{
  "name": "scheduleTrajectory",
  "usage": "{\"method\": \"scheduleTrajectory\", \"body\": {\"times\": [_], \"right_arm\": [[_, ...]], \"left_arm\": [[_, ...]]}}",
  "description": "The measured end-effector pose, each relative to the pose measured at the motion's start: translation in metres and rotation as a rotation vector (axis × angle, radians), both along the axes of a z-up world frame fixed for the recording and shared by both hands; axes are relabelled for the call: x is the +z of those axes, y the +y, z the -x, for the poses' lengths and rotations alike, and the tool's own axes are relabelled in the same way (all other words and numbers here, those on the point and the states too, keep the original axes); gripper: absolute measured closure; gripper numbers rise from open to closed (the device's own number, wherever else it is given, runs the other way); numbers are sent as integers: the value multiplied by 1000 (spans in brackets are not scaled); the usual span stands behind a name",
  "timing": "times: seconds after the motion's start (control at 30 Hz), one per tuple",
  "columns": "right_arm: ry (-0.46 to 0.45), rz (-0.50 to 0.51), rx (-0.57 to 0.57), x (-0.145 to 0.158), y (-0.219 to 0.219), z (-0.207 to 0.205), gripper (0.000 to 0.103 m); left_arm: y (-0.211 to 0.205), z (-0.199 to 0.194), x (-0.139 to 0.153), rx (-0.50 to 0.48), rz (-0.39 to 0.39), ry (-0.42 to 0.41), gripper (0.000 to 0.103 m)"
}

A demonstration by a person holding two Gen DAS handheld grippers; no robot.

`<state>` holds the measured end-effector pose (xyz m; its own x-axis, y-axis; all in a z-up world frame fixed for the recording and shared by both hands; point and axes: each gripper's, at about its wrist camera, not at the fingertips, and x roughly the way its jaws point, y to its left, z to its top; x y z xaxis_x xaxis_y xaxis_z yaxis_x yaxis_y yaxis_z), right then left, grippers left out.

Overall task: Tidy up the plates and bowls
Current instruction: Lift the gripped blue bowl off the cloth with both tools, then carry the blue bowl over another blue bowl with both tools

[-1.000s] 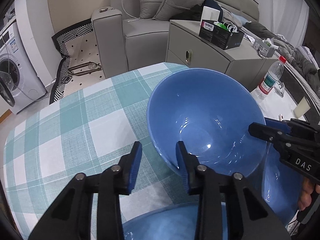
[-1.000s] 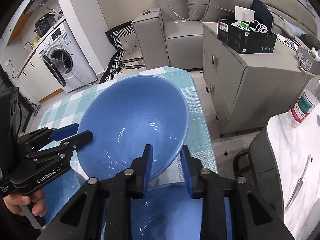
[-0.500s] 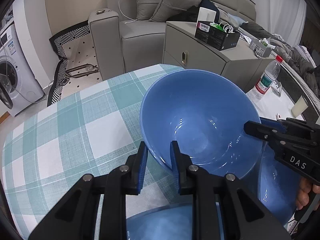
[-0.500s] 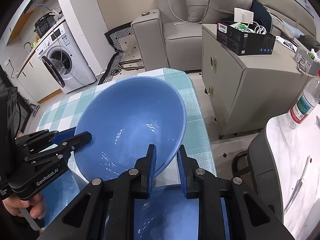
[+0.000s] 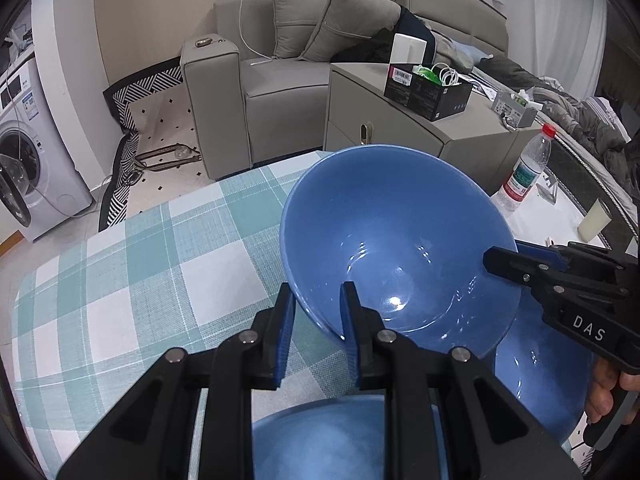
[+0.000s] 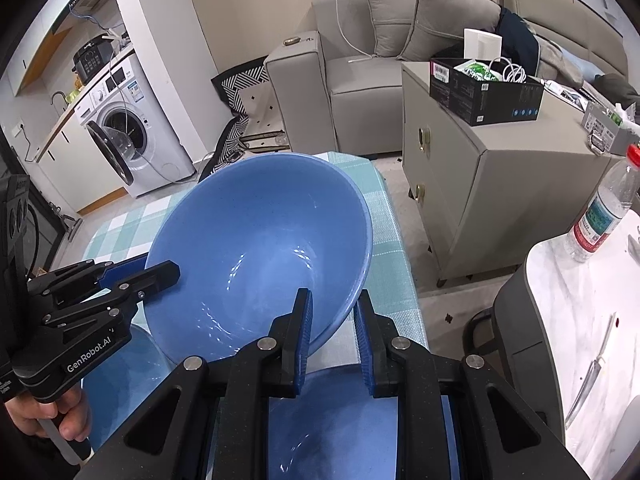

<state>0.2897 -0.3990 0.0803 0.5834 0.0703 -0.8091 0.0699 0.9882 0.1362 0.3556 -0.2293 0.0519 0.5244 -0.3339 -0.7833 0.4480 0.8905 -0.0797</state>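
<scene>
Left hand-held gripper and right hand-held gripper each pinch opposite rims of the tilted blue bowl.

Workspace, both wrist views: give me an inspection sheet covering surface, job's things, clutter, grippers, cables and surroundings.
Surface: table under a teal and white checked cloth.
Job's things: large blue bowl tilted, held at its rim from two sides; second bowl and blue dish below it.
Clutter: nothing seen on the cloth.
Grippers: left gripper and right gripper each shut on the large bowl's rim.
Cables: white cable hanging down to the sofa.
Surroundings: washing machine, cabinet bearing a black box, water bottle.
</scene>
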Motion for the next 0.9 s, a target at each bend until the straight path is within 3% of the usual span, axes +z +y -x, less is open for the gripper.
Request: {"method": "scheduleTrajectory", "body": {"times": [0.9], "right_arm": [[-116, 3, 21, 47, 20, 40, 82]], "left_arm": [[21, 38, 43, 27, 34, -85, 82]]}}
